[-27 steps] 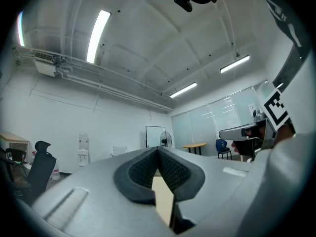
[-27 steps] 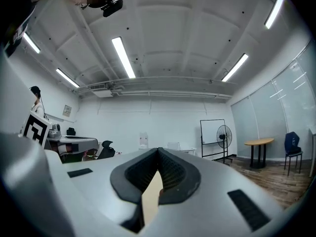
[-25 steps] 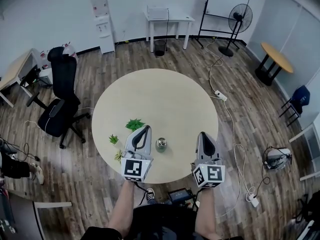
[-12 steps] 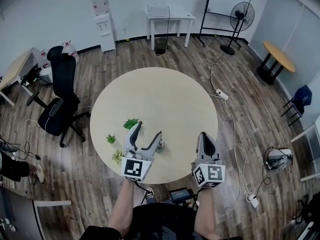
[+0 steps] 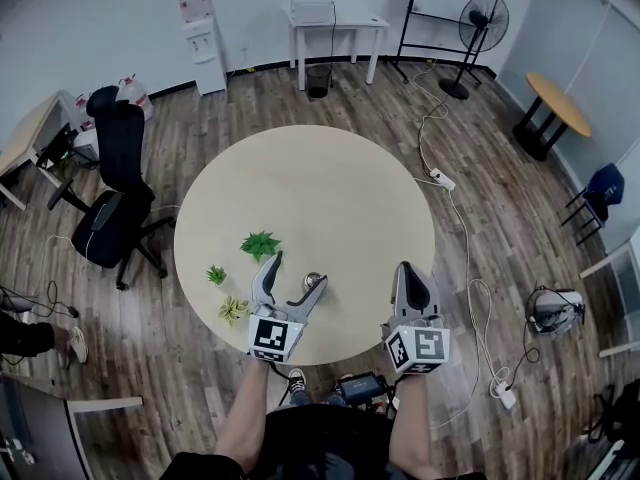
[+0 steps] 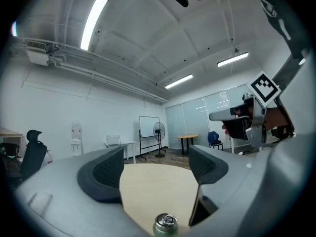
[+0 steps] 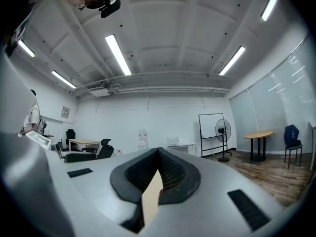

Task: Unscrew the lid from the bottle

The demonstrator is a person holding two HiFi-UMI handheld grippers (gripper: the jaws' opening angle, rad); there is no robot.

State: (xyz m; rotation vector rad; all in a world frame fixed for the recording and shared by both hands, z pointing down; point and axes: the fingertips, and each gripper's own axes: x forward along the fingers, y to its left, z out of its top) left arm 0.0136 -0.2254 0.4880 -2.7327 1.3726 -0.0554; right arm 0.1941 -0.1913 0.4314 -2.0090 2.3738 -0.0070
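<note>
A small green bottle with a silver lid (image 5: 311, 281) stands upright near the front edge of the round beige table (image 5: 330, 188). My left gripper (image 5: 297, 270) hovers over it, and its jaws are opening wide. In the left gripper view the lid (image 6: 165, 223) shows low between the two fingers, and neither pad touches it. My right gripper (image 5: 411, 273) hangs at the table's front right edge, apart from the bottle. Its jaws are shut with nothing in them (image 7: 158, 169).
Three small green plant sprigs (image 5: 260, 243) (image 5: 216, 274) (image 5: 232, 310) lie on the table left of the bottle. A black office chair (image 5: 110, 218) stands left of the table. Cables and a power strip (image 5: 440, 183) trail over the wooden floor on the right.
The left gripper's jaws have gone from shut to wide open, and the gripper has shifted so that the bottle sits between its fingers. The right gripper has stayed put.
</note>
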